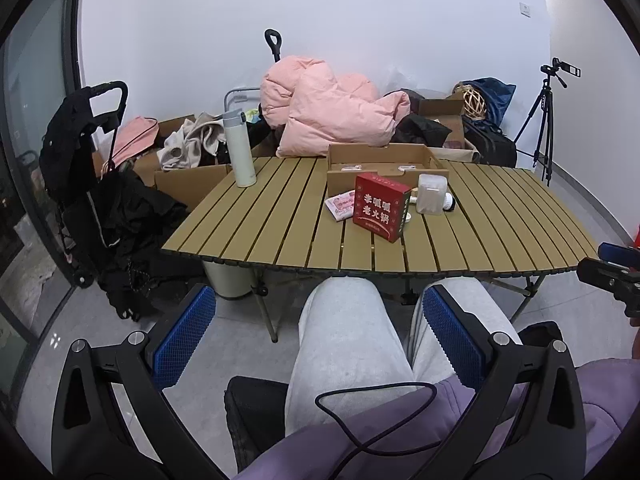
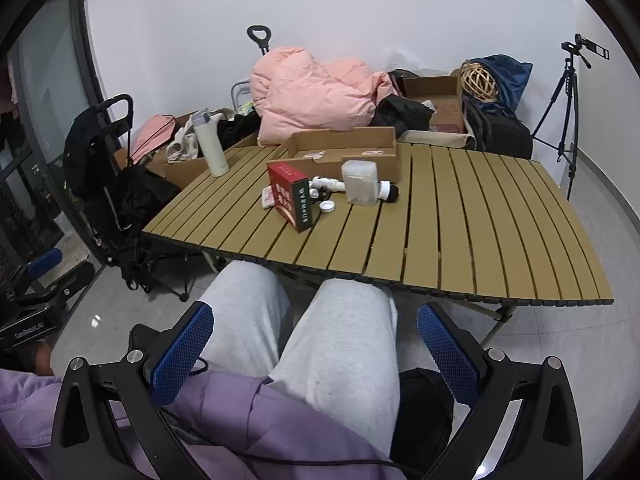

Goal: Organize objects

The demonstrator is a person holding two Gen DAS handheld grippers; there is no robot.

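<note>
A slatted wooden table (image 1: 280, 236) (image 2: 480, 240) carries a red box (image 1: 380, 210) (image 2: 292, 200), a clear plastic jar lying on its side (image 1: 431, 194) (image 2: 360, 188), a small white bottle (image 2: 328, 184), a loose white cap (image 2: 327, 207) and a pink packet (image 1: 340, 206). Behind them sits an open cardboard tray (image 1: 384, 160) (image 2: 344, 148). A white flask (image 1: 239, 148) (image 2: 210, 144) stands upright at the far left corner. Both my left gripper (image 1: 320, 336) and my right gripper (image 2: 316, 352) hang open over the person's lap, short of the table, holding nothing.
The person sits in grey trousers (image 1: 344, 344) and a purple top (image 2: 248, 420). Behind the table lie a pink quilt (image 1: 328, 108), cardboard boxes and bags. A black trolley (image 1: 92, 184) stands at the left, a tripod (image 1: 540, 120) at the right.
</note>
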